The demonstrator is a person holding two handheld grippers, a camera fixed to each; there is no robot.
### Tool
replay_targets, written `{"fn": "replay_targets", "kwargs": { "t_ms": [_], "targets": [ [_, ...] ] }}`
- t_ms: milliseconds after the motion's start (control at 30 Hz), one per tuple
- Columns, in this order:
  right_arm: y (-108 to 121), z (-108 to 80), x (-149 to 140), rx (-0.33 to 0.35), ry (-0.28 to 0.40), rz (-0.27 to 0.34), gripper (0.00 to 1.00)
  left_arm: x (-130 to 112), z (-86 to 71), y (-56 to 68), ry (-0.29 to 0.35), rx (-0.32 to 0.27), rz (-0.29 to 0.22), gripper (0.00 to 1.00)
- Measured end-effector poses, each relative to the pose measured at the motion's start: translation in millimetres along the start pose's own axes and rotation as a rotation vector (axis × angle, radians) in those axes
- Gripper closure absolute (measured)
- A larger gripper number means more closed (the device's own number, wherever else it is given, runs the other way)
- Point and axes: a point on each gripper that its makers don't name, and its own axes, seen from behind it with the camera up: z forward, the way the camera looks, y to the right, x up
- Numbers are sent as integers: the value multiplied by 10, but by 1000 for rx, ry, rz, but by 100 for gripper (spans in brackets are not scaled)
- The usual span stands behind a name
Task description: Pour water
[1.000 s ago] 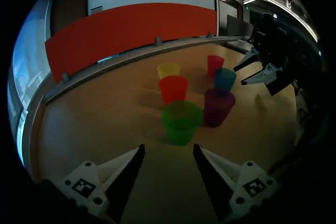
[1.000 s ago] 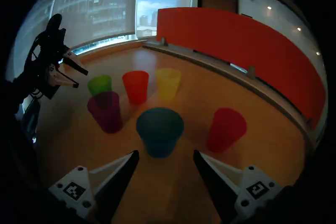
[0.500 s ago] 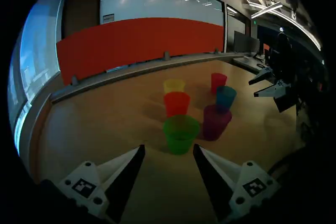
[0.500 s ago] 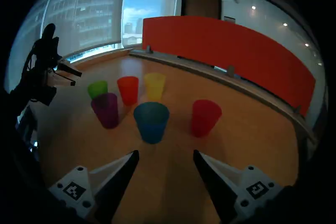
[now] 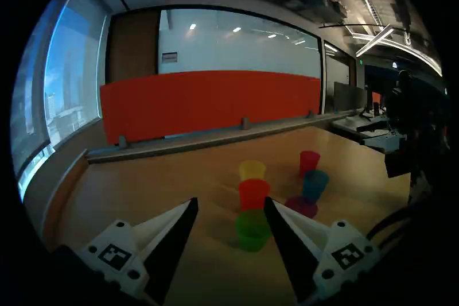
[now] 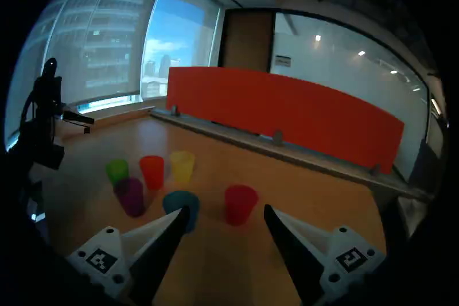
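left tool (image 5: pixel 229 207) and right tool (image 6: pixel 225 213) both hang released, empty, over the worktop (image 5: pixel 143 191) where six coloured cups (image 5: pixel 253 193) stand clustered.

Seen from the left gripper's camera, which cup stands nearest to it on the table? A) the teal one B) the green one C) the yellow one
B: the green cup shows lowest and nearest, between the fingers of the open left gripper, with the orange cup and the yellow cup lined up behind it.
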Motion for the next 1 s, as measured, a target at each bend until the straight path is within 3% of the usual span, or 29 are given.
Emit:
{"fn": "replay_targets", "kwargs": {
  "t_ms": [300, 500, 700, 1000],
  "targets": [
    [288, -154, 434, -167, 166, 46, 0, 488, -80, -52, 182, 108, -5, 15],
    [428, -231, 550, -262, 252, 90, 0, 640, -87, -29, 253, 145, -38, 16],
    [565, -292, 615, -358, 331, 147, 0, 791, -141, -139, 325, 227, -38, 16],
    [633, -335, 440, -444, 383, 180, 0, 542, -152, -255, 341, 306, -52, 16]
  ]
}}
